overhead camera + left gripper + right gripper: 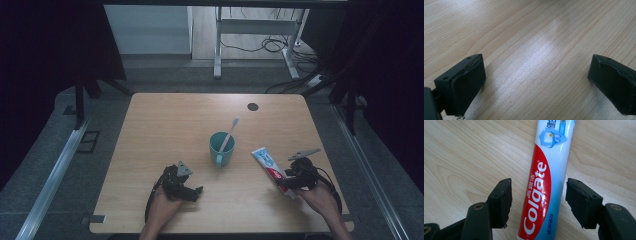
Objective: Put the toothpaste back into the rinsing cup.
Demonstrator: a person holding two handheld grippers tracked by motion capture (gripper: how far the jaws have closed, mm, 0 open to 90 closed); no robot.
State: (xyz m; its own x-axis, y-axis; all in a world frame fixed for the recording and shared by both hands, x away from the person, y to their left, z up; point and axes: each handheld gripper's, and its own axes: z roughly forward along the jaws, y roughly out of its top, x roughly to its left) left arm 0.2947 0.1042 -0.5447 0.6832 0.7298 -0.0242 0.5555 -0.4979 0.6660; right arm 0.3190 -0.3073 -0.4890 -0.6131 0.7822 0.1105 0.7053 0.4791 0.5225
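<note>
On the counter's [165,130] right side, the Colgate toothpaste tube [549,182] lies flat between the jaws of the right tool [539,200], which stand spread with a gap on each side, so nothing grips it. The left tool [182,186] rests wide and empty near the front edge. A teal cup [221,148] holding a toothbrush [231,131] stands between them. If this tool lifts carelessly, a pad could catch the glossy tube and skid or roll it toward the counter's near edge; a squeeze might burst paste out.
</note>
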